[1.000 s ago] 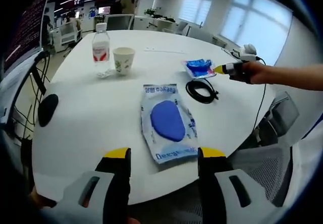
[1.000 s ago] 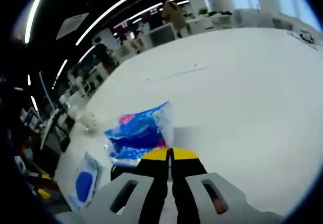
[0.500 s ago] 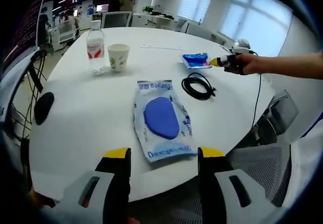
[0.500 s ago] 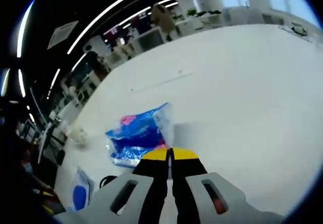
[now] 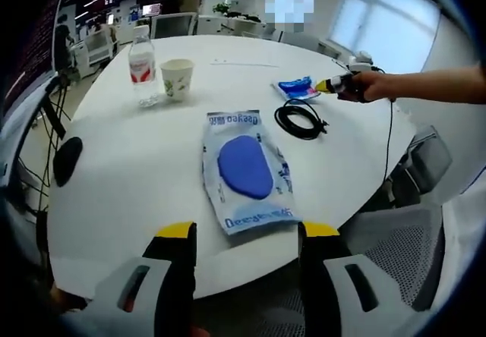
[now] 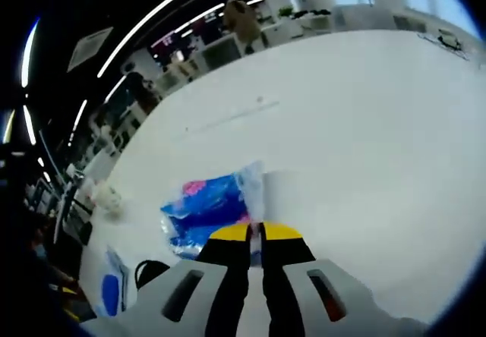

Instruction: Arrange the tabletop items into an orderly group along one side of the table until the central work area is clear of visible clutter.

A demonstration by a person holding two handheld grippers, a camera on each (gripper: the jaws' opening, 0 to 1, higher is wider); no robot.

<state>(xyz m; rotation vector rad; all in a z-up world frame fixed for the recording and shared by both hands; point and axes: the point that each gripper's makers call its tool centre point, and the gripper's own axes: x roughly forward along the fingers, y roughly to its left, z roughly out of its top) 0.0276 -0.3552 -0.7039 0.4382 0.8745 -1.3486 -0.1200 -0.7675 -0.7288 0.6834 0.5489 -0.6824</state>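
Observation:
On the round white table lie a large pouch with a blue oval, a black cable coil and a blue packet. A water bottle and a paper cup stand at the far left. My left gripper hangs open off the near edge, holding nothing. A hand holds my right gripper at the packet's edge. The right gripper is shut on the blue packet, whose clear edge meets the jaw tips. The cable coil and the cup lie to the left.
A black oval thing lies at the table's left edge, with cables hanging beside it. Mesh office chairs stand off the right side. Desks and chairs stand beyond the far edge. The pouch's corner shows at lower left.
Both views have shifted a little with the hands. The packet stays at the right jaw tips. The cable coil has come into the right gripper view.

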